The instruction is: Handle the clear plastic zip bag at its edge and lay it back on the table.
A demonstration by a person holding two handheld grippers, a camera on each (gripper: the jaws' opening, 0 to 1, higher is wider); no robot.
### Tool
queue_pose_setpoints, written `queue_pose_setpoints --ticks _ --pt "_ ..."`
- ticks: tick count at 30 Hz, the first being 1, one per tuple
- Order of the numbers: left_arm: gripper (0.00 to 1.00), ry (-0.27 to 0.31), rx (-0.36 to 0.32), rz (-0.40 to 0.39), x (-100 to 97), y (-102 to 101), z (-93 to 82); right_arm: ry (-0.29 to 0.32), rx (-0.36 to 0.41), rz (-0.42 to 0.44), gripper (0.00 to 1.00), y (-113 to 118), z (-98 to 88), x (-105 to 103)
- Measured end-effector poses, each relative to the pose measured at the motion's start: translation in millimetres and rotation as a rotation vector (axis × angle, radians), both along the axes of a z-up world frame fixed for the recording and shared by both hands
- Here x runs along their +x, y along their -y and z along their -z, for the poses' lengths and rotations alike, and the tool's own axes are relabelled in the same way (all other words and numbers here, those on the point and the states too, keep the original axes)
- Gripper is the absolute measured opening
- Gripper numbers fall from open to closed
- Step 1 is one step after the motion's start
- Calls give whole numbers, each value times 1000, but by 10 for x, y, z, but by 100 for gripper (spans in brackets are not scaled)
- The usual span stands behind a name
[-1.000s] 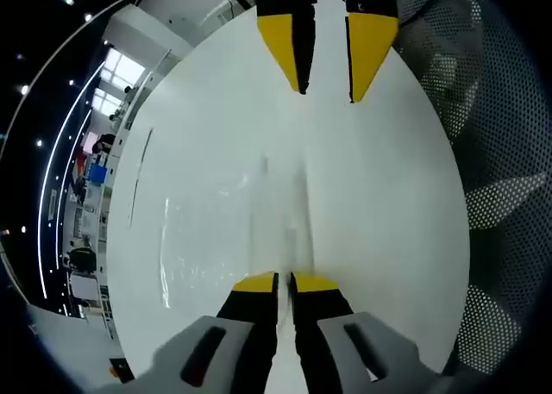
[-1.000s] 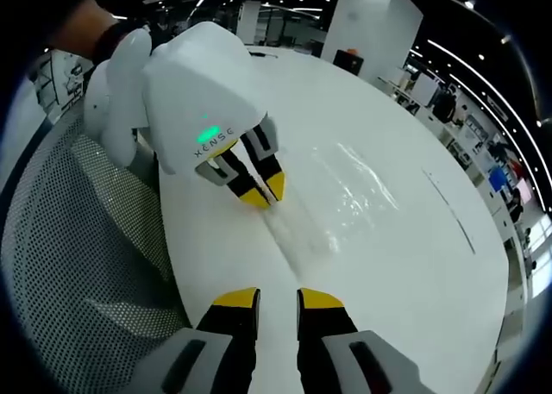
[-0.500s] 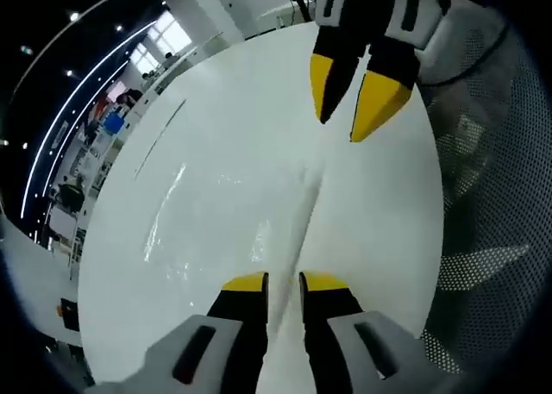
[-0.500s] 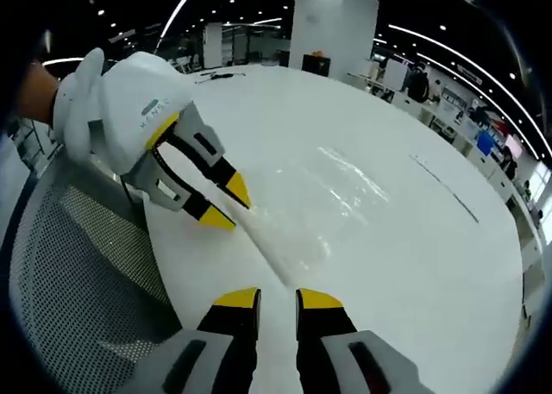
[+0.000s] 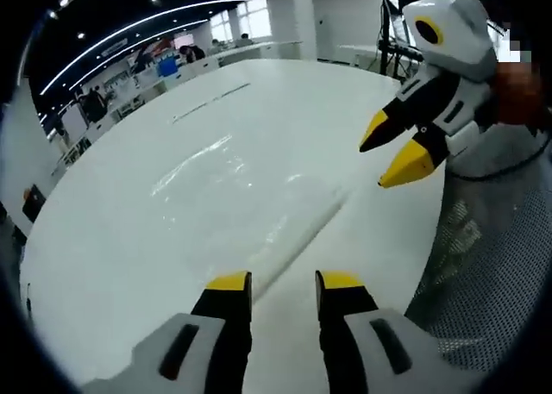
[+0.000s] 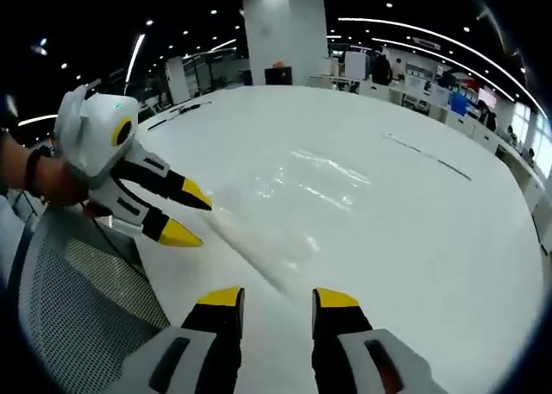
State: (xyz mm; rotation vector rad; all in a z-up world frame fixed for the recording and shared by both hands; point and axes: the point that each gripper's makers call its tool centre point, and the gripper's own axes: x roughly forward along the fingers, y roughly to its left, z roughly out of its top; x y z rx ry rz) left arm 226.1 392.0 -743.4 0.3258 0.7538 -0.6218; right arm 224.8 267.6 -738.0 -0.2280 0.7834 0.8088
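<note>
Clear plastic zip bag (image 5: pixel 250 209) lies flat on the white counter (image 5: pixel 112 239), its near edge a raised ridge running along the counter's near side; same bag in the right gripper view (image 6: pixel 293 209), glossy wrinkles, flat, nothing lifting it. Left claw (image 5: pixel 282 281) sits just short of the bag edge, jaws parted with a clear gap, gripping nothing. Right claw (image 6: pixel 276 297) likewise spread, empty, near the other end of that edge. Each claw also shows in the other's view, left claw (image 6: pixel 190 215) and right claw (image 5: pixel 398 148), both raised off the bag, tips apart. Judgement: bag looks laid down and released, task near done or done; only pulling the claws clear seems left. Mesh chair (image 5: pixel 483 265) beside the counter edge.
</note>
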Motion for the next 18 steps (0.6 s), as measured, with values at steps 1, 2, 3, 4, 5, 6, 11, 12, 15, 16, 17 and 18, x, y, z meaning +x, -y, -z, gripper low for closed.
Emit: queue_pose_setpoints --ticks 1,2,3,4,5,6,11,12,15,16,17,18 --pt "29 2 -6 -12 23 -33 20 1 0 1 31 6 0 4" --pt "30 2 -8 -14 25 -38 20 5 0 3 32 12 -9 0" --pt "30 4 -11 -17 16 -32 9 5 4 8 33 32 -15 11" --pt "31 7 -14 -18 15 -33 1 4 9 16 33 58 -9 43" --pt "32 13 -15 -24 14 -40 -13 7 12 21 34 71 -13 49" --pt "33 16 -16 -30 14 -54 -28 10 18 26 35 81 -22 45" --pt "36 33 -59 -92 37 -100 -142 23 20 48 45 181 -20 38" --pt "36 34 -70 -108 50 -124 -143 24 22 49 45 200 -24 26" --pt "39 33 -90 -127 82 -210 -114 31 24 62 48 265 -30 0" --pt "40 34 -93 -133 80 -224 -115 31 25 66 49 275 -30 2" --pt "41 33 -102 -142 100 -280 -98 35 30 84 51 325 -61 -21" --pt "42 30 -113 -149 95 -291 -98 35 32 91 52 349 -74 -33"
